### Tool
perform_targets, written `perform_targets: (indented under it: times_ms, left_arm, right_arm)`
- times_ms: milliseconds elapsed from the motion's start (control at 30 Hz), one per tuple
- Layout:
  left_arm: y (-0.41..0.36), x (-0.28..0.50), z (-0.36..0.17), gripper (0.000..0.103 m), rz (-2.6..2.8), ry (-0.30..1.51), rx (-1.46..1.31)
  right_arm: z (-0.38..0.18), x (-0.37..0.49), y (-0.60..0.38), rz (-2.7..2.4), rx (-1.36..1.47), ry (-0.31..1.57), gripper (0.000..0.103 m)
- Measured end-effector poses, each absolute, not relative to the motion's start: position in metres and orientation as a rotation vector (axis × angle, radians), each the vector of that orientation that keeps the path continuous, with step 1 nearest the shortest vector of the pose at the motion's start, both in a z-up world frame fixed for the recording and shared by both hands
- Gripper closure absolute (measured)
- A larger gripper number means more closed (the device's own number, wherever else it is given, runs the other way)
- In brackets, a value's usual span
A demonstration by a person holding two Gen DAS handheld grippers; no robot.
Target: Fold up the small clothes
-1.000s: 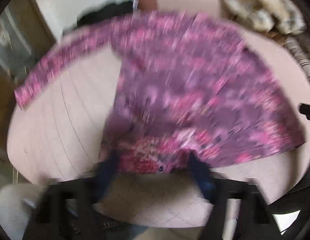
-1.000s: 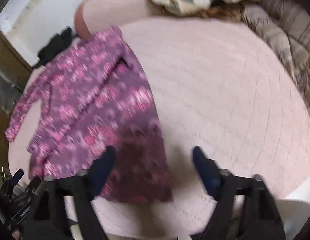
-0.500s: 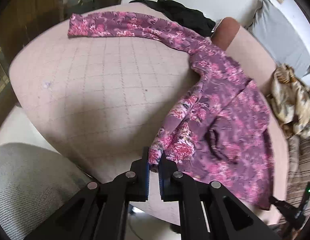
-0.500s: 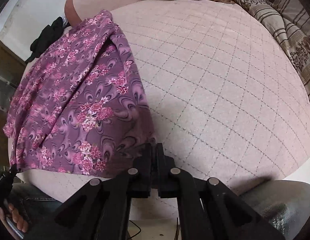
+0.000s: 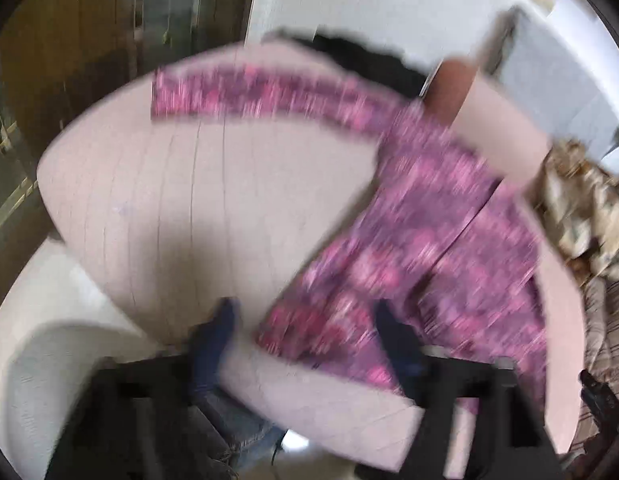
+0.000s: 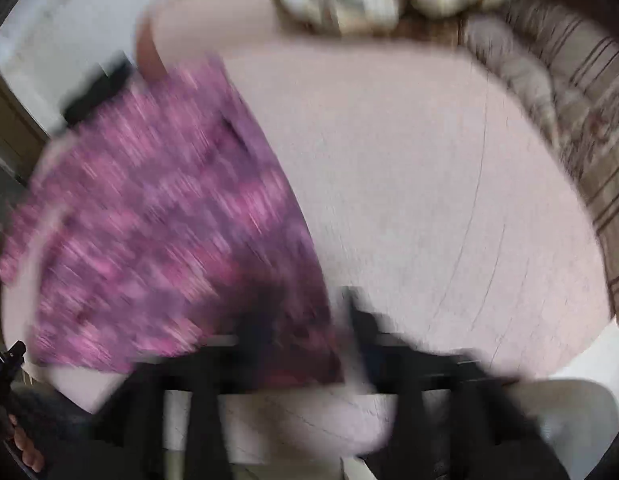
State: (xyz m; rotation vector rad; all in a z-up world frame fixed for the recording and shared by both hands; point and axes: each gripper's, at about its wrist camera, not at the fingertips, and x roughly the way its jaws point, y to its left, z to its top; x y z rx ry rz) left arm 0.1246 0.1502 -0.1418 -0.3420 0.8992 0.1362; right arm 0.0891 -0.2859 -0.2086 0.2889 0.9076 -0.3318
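A purple and pink floral long-sleeved garment (image 5: 429, 248) lies spread on a round pink quilted cushion (image 5: 189, 208). One sleeve (image 5: 269, 96) stretches toward the far left. Both views are motion-blurred. My left gripper (image 5: 305, 324) is open, its blue fingers either side of the garment's near hem corner, not holding it. In the right wrist view the garment (image 6: 157, 232) covers the cushion's left half. My right gripper (image 6: 305, 316) is open, its jaws a moderate gap apart over the hem's near right corner.
A crumpled beige patterned cloth (image 5: 581, 216) and a striped blanket (image 6: 589, 128) lie at the cushion's far and right side. A black garment (image 5: 369, 60) lies behind the cushion. A wooden cabinet (image 5: 89, 40) stands to the left. The cushion's right half (image 6: 429, 200) is bare.
Both grippers were shut on the garment's hem half a second ago and have now opened, letting it go. Both cameras are moving fast and the garment lies flatter.
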Motion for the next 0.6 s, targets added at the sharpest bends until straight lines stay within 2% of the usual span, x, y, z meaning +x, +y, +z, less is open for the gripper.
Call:
perform_targets:
  times_ms: [33, 100, 333, 400, 600]
  left_arm:
    - [0.15, 0.123, -0.129, 0.021, 0.128, 0.858, -0.323]
    - [0.153, 0.13, -0.109, 0.017, 0.092, 0.83, -0.321]
    - [0.238, 0.196, -0.091, 0.012, 0.148, 0.816, -0.627]
    - [0.268, 0.213, -0.1, 0.011, 0.221, 0.797, -0.72]
    - [0.359, 0.268, -0.183, 0.012, 0.426, 0.9, -1.089]
  right_arm:
    - [-0.198, 0.085, -0.282, -0.324, 0.282, 0.853, 0.021]
    - [-0.168, 0.078, -0.263, -0.279, 0.25, 0.733, 0.02]
    - [-0.116, 0.132, -0.168, 0.006, 0.172, 0.633, 0.018]
    - [-0.109, 0.148, -0.134, 0.142, 0.163, 0.627, 0.013]
    - [-0.124, 0.244, -0.039, 0.427, 0.199, 0.811, 0.013]
